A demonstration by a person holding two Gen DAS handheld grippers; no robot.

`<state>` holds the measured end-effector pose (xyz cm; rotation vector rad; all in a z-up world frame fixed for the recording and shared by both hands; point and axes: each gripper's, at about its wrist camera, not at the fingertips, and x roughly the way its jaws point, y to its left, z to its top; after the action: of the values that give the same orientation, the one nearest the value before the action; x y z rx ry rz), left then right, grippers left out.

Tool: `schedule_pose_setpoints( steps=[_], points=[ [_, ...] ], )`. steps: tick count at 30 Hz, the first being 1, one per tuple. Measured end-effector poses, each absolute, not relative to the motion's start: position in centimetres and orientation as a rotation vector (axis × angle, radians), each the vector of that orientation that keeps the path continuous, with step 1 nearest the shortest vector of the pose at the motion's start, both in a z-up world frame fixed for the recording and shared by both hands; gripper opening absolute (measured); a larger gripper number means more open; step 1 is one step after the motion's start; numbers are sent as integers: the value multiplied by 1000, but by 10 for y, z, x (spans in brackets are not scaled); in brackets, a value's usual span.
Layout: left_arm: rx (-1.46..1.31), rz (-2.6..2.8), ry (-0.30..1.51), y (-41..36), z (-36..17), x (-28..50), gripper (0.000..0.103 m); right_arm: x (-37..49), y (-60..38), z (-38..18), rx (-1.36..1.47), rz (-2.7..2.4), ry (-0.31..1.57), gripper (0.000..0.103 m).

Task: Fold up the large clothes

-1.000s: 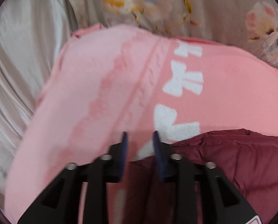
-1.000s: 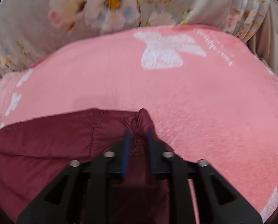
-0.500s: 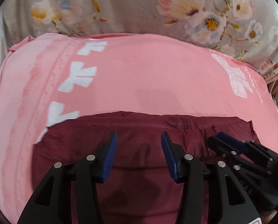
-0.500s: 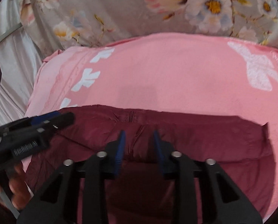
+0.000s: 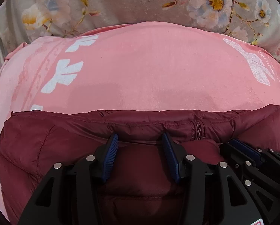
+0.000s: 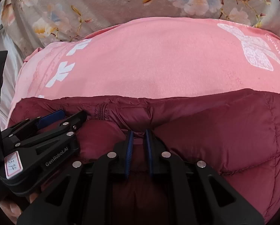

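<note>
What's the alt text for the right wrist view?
The right gripper pinches a fold of a maroon puffer jacket lying on a pink blanket. The left gripper rests open on the jacket, near its zipper.

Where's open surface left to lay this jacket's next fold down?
Free: the pink blanket beyond the maroon jacket, between the bow prints on its left and right. Crowded: near the zipper, where the open left claw and the right claw, pinching fabric, sit close.
</note>
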<state>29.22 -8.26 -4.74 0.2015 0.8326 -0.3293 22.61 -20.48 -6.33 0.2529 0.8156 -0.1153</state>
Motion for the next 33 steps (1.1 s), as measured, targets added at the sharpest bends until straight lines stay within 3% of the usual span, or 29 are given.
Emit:
schedule_pose_setpoints(
  steps=[26,28,30,33],
  points=[
    [178,-305,808,-71,-36,286,50,217,-209,-55,249,-127,793,13],
    [149,-293,763,-47,-14,269,53,198,-201,-39,217,-150,758,16],
    [118,-275,742,-26,-1,257,62,183,-190,-26,214,-120,741,17],
    [66,-243,789,4,-2,250,62,174,-169,-22,197,-86,739,17]
  ],
)
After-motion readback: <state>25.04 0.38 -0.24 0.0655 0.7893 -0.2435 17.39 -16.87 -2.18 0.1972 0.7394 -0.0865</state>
